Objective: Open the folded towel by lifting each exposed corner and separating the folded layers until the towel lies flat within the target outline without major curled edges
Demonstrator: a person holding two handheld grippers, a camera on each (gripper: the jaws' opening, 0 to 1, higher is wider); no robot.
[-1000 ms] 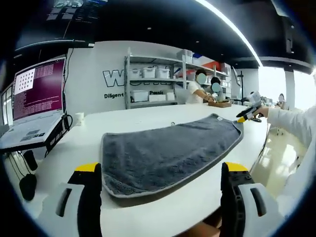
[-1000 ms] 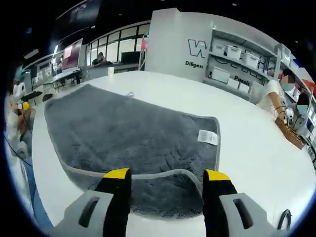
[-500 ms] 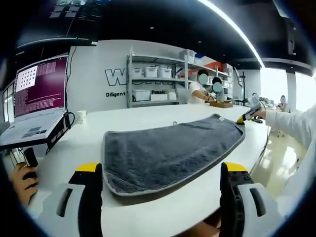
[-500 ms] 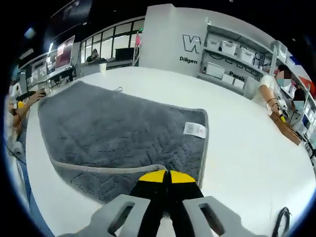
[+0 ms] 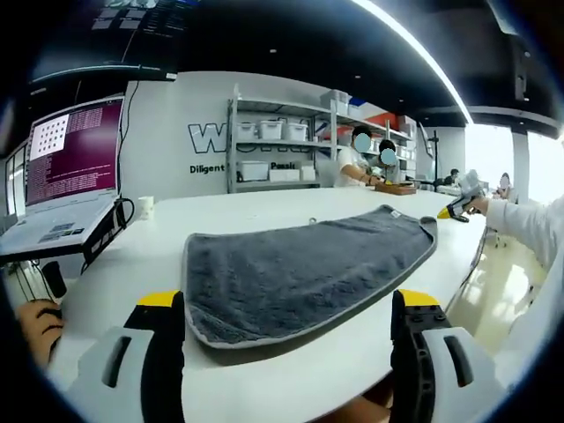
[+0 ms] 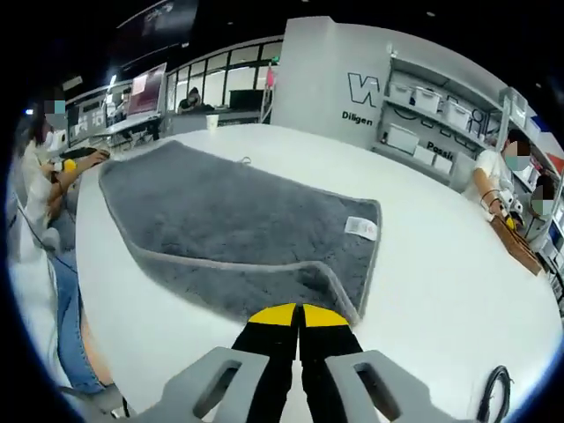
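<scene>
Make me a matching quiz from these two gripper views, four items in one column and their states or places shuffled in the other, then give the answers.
Items:
1. left gripper
2. right gripper
3. white label
4. laptop

States or places:
A. jaws shut together at the grey towel's near corner
B. open on the table, screen lit purple
C. jaws spread wide, nothing between them
D. sewn onto the towel near one edge

Pairs: 1-C, 2-A, 3-D, 4-B
</scene>
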